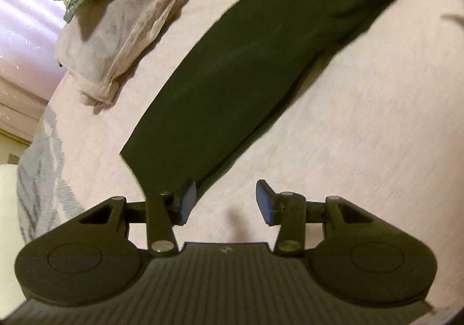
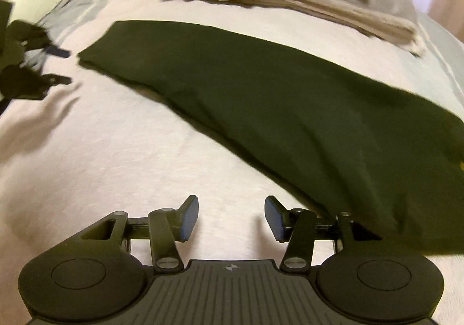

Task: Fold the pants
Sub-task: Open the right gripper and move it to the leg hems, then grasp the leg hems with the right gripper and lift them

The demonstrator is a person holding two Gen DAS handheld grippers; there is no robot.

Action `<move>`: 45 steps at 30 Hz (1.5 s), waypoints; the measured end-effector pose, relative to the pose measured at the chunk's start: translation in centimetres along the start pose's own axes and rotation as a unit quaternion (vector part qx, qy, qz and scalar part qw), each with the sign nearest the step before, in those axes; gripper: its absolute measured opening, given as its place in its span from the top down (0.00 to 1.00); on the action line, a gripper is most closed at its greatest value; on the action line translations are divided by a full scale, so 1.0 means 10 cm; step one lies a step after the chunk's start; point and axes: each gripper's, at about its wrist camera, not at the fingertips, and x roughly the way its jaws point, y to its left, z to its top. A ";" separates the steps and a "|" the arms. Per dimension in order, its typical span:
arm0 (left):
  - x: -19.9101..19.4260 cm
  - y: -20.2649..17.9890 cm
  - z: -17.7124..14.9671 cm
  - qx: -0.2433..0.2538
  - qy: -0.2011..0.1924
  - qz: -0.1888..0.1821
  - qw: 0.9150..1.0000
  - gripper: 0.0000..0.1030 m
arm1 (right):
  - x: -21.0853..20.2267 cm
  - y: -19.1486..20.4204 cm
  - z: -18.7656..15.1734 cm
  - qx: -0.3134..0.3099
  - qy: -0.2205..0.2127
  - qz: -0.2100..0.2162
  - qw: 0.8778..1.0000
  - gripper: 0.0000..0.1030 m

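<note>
Pants (image 2: pixel 261 87) of smooth dark cloth lie long and flat on pale bedding (image 2: pixel 116 151), both tongs apart, empty.

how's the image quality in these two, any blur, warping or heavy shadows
Left wrist view: fisheye bends the bed sheet; the dark pants look smeared along their edges, and the left gripper casts a soft shadow. Right wrist view: same bowing, the other gripper at the left edge is streaked with blur, long shadows beneath it, while the right gripper stays sharp. Both are dim and warm-tinted.
</note>
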 end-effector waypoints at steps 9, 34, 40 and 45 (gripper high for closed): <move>0.14 0.29 -0.37 0.064 -0.020 0.001 0.998 0.56 | 0.29 0.94 0.48 -0.085 -0.038 -0.013 0.996 0.52; 0.84 1.66 -1.25 0.075 -0.112 -0.100 0.986 0.47 | 2.36 3.15 1.41 -0.418 -0.133 -0.106 0.892 0.53; 0.86 1.71 -1.25 0.091 -0.127 -0.111 0.981 0.36 | 2.12 2.98 1.60 -0.352 -0.151 -0.072 0.921 0.90; 0.79 1.58 -1.21 0.190 -0.176 -0.096 0.961 0.30 | 1.65 2.73 1.82 -0.273 -0.183 -0.045 0.943 0.93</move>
